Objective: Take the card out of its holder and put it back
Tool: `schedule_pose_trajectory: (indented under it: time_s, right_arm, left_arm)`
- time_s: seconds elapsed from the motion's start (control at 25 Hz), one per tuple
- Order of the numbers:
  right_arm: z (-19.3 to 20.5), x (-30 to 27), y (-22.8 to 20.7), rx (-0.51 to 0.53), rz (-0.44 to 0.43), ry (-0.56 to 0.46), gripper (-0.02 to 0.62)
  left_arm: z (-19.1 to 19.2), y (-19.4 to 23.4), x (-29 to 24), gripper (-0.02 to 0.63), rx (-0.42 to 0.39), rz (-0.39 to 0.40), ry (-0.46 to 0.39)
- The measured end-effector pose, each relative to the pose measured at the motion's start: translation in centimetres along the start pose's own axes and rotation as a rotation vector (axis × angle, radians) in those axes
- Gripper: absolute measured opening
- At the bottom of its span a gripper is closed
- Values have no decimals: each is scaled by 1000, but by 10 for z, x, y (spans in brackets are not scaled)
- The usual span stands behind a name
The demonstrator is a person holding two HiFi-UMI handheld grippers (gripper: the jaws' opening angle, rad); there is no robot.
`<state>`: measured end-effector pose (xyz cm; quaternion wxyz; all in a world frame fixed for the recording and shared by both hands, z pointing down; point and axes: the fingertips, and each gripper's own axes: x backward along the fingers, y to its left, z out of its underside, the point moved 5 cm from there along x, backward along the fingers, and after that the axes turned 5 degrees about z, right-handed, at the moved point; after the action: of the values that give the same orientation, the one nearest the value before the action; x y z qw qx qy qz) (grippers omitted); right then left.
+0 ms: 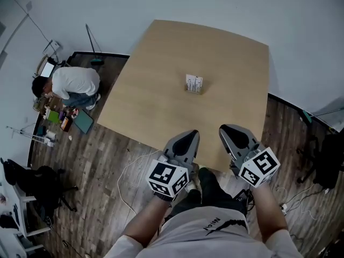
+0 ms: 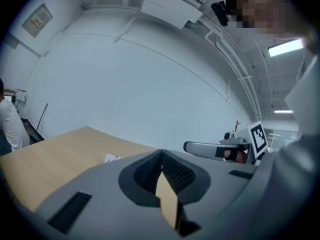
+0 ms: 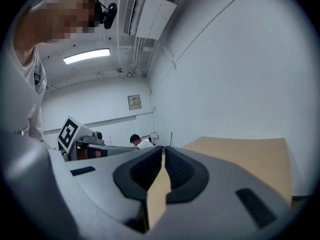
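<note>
I have both grippers low at the near edge of the worktop (image 1: 161, 90), side by side and apart from each other. The left gripper (image 1: 185, 142) is closed: in its own view the two dark pads meet at their tips (image 2: 161, 155), with nothing between them, only a sliver of tan worktop showing through the gap behind the tips. The right gripper (image 1: 234, 135) is closed in the same way, its pads pressed together at the front (image 3: 163, 152) and holding nothing.

The card holder (image 1: 194, 84) stands near the middle of the worktop, well apart from both grippers and ahead of them. It shows a white face with small dark marks. At this size I cannot separate the card from the holder. From the left gripper view I see it only as a small white patch (image 2: 112, 158) on the tan surface, just beyond the gripper's body.

To the left of the worktop a person in a white shirt (image 1: 72, 85) crouches on the dark wooden floor (image 1: 107, 171) among scattered items.
</note>
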<state>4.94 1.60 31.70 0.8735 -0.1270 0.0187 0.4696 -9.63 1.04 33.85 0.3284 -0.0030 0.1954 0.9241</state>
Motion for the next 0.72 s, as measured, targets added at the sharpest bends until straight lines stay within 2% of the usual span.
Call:
schedule_pose_trajectory:
  time_s: [0.24,0.4,0.72]
  right_arm:
    - [18,-59,-50,16,-78,27,17]
    - [40,-99,-85,26,-139,53,54]
    - [97,-171,-155,25,-164,124,54]
  left_arm:
    - [9,49,-45,14,-6,-57,16]
    - [21,80,-81,14,-5,-88,31]
    - [49,133,-142,14,6,-126,51]
